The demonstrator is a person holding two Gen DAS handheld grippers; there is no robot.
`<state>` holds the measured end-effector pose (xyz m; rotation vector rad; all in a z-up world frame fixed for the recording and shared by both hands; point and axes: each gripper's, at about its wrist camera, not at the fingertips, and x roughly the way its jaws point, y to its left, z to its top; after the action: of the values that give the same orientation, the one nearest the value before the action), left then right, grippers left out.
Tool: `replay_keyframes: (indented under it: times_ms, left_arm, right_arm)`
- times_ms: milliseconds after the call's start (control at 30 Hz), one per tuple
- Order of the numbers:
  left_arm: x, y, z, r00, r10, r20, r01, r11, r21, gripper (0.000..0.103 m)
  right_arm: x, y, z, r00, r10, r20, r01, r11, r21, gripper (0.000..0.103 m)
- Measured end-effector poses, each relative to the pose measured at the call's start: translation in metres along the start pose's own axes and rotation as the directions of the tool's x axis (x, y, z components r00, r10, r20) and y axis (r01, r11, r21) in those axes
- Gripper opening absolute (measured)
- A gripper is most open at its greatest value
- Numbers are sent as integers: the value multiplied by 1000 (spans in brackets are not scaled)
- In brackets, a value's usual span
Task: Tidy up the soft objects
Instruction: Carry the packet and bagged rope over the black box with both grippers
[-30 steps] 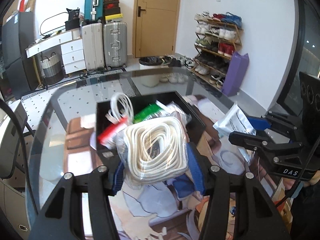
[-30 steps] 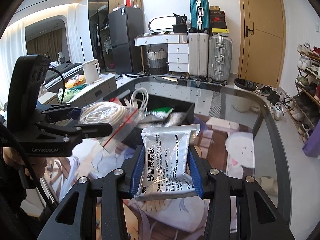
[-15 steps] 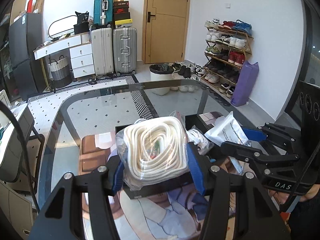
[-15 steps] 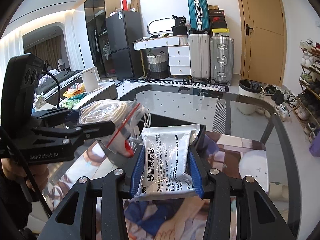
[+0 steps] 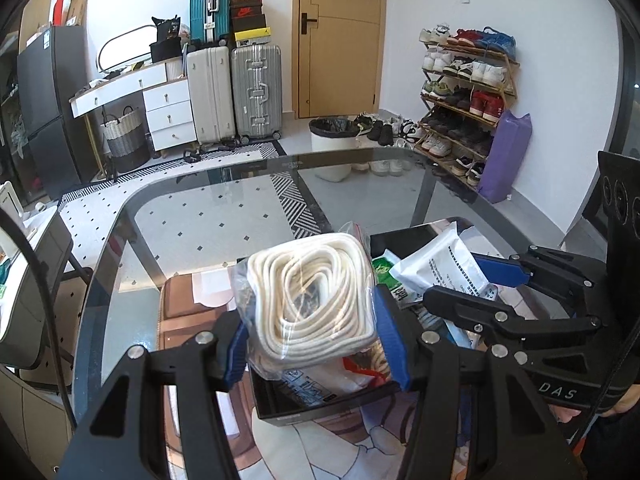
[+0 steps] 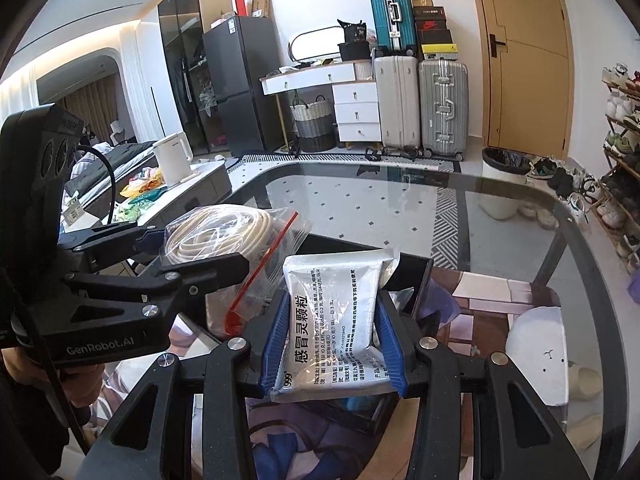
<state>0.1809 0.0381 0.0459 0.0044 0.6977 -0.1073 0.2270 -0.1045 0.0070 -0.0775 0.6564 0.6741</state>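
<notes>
Both bundles have travelled with me over the black tray [image 5: 320,414]. My left gripper [image 5: 312,344] is clamped on the bagged rope coil [image 5: 310,304], held above the tray's near end; my right gripper [image 6: 332,344] pinches the white medicine sachet [image 6: 334,320] beside it. Best lower each in turn — loosening only once the bag rests flat among the packets, not on the rim.
</notes>
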Motion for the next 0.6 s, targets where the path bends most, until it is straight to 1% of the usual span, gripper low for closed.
replay_keyframes:
  times_ms: [167,600]
  left_arm:
    - [9,0,-4,1000,1,-20,-1,1000,0,55]
    - [17,0,-6,1000,3,-15,-3,1000,5,58]
  right_arm:
    - [8,0,1,1000,-5,-4,5,1000,-3,43]
    - [17,1,0,1000,-31,-1,31,999,-30,43]
